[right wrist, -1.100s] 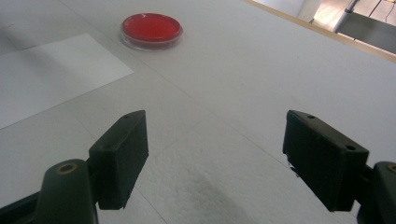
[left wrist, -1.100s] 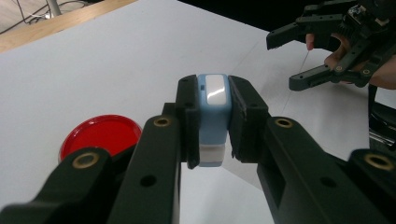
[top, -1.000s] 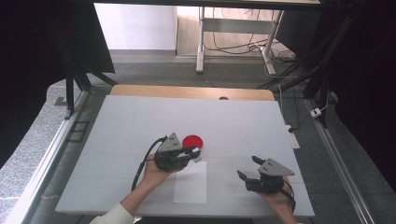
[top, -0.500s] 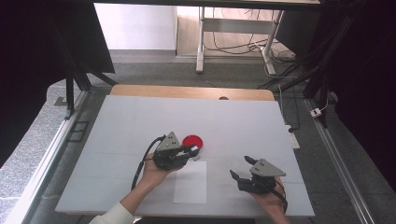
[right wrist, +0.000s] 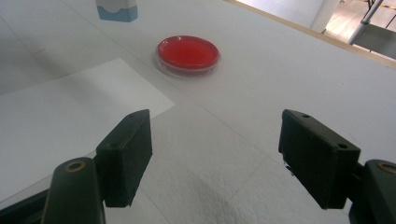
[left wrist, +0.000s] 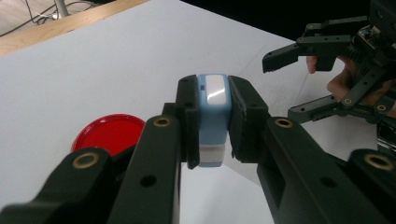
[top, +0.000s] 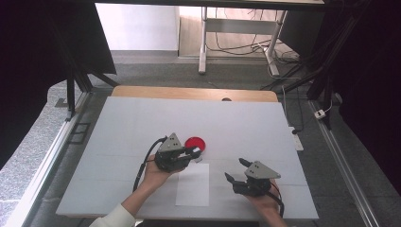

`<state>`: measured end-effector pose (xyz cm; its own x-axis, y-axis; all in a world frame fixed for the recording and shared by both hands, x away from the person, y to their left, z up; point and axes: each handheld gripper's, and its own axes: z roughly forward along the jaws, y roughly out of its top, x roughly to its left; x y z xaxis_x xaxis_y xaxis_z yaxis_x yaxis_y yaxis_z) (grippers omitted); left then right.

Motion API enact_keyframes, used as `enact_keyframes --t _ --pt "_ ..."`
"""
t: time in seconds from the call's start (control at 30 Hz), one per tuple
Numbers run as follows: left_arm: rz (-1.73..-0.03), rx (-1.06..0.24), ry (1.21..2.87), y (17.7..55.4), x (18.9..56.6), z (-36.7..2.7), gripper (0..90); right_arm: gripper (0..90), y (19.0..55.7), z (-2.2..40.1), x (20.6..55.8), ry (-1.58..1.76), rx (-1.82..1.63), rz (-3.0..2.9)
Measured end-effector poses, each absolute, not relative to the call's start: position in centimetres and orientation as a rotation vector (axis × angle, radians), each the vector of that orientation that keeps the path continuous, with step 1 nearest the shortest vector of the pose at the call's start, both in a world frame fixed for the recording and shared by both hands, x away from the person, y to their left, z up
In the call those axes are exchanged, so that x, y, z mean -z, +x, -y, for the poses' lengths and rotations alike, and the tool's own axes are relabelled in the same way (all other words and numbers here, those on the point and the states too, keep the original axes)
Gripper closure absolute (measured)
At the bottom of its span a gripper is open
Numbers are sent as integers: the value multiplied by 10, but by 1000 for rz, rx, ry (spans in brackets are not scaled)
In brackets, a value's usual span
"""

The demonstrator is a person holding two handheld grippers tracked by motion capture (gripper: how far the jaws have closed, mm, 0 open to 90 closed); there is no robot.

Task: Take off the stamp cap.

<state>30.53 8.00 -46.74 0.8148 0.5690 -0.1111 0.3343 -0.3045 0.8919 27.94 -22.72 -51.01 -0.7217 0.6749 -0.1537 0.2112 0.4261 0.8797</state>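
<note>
Left hand-held gripper (left wrist: 211,126) pinches small blue-and-white plastic block (left wrist: 213,119); right hand-held gripper (right wrist: 215,156) spread, empty.
Block prob. light, stiff, smooth — grip flat sides.

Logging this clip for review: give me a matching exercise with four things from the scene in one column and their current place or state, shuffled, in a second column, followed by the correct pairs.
Things:
1. left gripper
2. right gripper
3. red dish
4. sheet of paper

Places or states:
A. lies flat on the table between the two hands
B. jaws spread apart, holding nothing
C. sits on the table just beyond the left gripper
D. shut on a small blue and white block

Pairs: 1-D, 2-B, 3-C, 4-A
</note>
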Motion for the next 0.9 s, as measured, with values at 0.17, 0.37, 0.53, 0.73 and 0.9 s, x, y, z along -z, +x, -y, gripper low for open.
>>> enact_keyframes --t 0.17,0.37,0.53,0.73,0.9 --pt "-677 -272 1921 305 467 -81 746 255 282 217 512 734 -1255 -2198" --pt "-671 -268 1923 305 467 -80 747 259 282 204 515 707 -1265 -2216" --pt "-679 -267 1917 305 467 -80 747 262 282 194 516 676 -1272 -2224" --pt "-682 -266 1912 305 468 -79 747 265 281 184 516 655 -1290 -2217" --pt "-681 -265 1911 305 468 -80 747 269 282 176 516 638 -1297 -2217"
